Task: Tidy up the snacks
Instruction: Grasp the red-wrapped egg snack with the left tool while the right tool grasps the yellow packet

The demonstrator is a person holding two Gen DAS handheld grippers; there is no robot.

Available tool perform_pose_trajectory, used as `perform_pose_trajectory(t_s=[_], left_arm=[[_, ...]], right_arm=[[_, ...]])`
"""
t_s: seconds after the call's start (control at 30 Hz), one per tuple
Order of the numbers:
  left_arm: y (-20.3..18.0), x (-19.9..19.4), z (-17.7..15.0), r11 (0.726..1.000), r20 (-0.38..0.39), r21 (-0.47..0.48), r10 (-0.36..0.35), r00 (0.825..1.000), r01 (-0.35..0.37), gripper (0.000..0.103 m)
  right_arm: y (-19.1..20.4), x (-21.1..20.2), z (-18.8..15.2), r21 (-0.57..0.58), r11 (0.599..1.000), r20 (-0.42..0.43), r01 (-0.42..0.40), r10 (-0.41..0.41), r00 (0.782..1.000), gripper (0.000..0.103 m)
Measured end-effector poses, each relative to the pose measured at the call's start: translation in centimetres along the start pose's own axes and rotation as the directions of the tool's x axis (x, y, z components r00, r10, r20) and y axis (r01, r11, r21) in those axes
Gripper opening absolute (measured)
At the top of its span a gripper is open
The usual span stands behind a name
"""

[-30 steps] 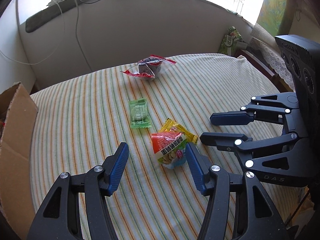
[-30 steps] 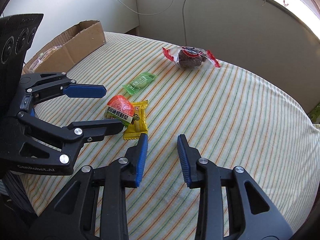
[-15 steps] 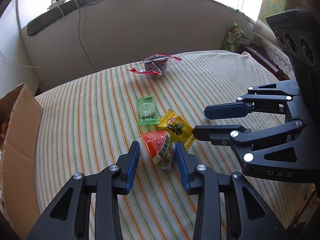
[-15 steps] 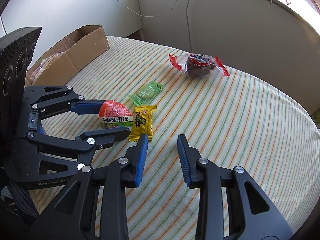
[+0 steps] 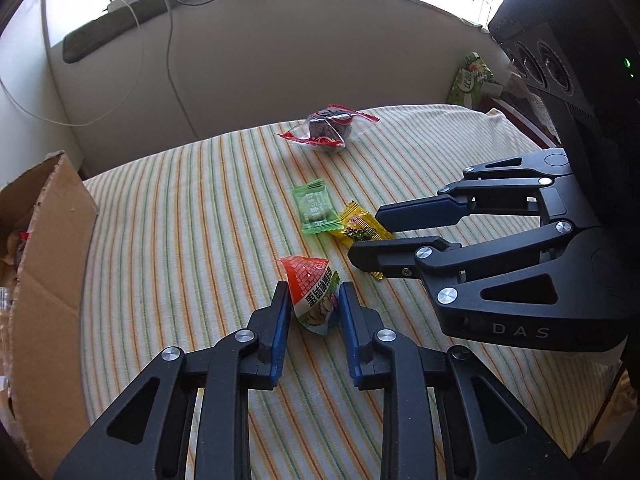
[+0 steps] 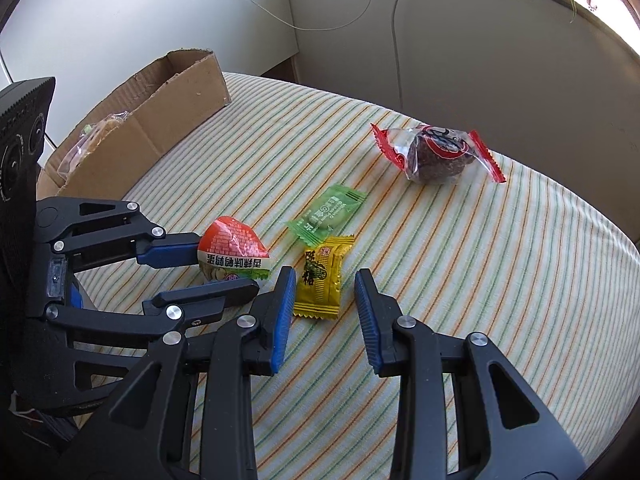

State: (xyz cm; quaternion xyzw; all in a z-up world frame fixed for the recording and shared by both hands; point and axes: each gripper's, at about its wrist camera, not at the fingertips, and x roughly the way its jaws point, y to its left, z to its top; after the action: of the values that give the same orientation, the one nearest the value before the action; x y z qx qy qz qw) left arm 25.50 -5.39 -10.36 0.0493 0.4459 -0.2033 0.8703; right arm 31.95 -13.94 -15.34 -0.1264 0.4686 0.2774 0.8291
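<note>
Between the blue pads of my left gripper (image 5: 312,292) stands a red and green snack packet (image 5: 310,280). The jaws are closing and both pads touch its sides. In the right wrist view that packet (image 6: 234,248) sits in the left gripper (image 6: 224,272) just above the striped cloth. My right gripper (image 6: 325,280) is open, its fingertips on either side of a yellow candy (image 6: 322,276) that lies flat, with neither pad pressing it. A green candy (image 6: 330,212) lies just beyond. Farther back rests a dark cake in a clear red-ended wrapper (image 6: 438,156).
An open cardboard box (image 6: 160,120) with bagged snacks inside stands at the table's left edge. The round table has a striped cloth (image 5: 180,220) and ends at a curved wall behind. A green pack (image 5: 472,76) sits off the table at the back right.
My left gripper's jaws have closed in from wide apart onto the red packet. The right gripper has moved toward the yellow candy, which now lies between its fingertips.
</note>
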Motion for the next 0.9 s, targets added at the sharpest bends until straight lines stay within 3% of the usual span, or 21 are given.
perform_pose_trajectory(t_s=[0.1, 0.17, 0.37, 0.5, 0.9], left_arm=[[0.4, -0.2, -0.2, 1.0, 0.003, -0.011, 0.001, 1.0, -0.001, 0.023], [0.6, -0.3, -0.3, 1.0, 0.006, -0.021, 0.0, 1.0, 0.0, 0.022], [1.3, -1.0, -0.6, 0.999, 0.02, -0.043, 0.002, 1.0, -0.001, 0.022], [1.5, -1.9, -0.5, 0.999, 0.044, -0.05, 0.0, 0.999, 0.002, 0.022], [2.2, -4.8, -0.4, 0.998, 0.115, -0.065, 0.005, 0.993, 0.002, 0.022]], right_arm=[[0.5, 0.2, 0.1, -0.023, 0.999, -0.007, 0.026, -0.026, 1.0, 0.033], [0.8, 0.2, 0.1, -0.028, 0.999, -0.009, 0.042, -0.043, 0.999, 0.026], [0.5, -0.3, -0.2, 0.017, 0.999, -0.004, 0.033, -0.033, 0.999, 0.021], [0.4, -1.5, -0.5, 0.035, 0.999, 0.013, 0.032, -0.033, 0.999, 0.01], [2.0, -4.1, -0.6, -0.001, 0.996, 0.053, 0.085, -0.085, 0.995, 0.009]])
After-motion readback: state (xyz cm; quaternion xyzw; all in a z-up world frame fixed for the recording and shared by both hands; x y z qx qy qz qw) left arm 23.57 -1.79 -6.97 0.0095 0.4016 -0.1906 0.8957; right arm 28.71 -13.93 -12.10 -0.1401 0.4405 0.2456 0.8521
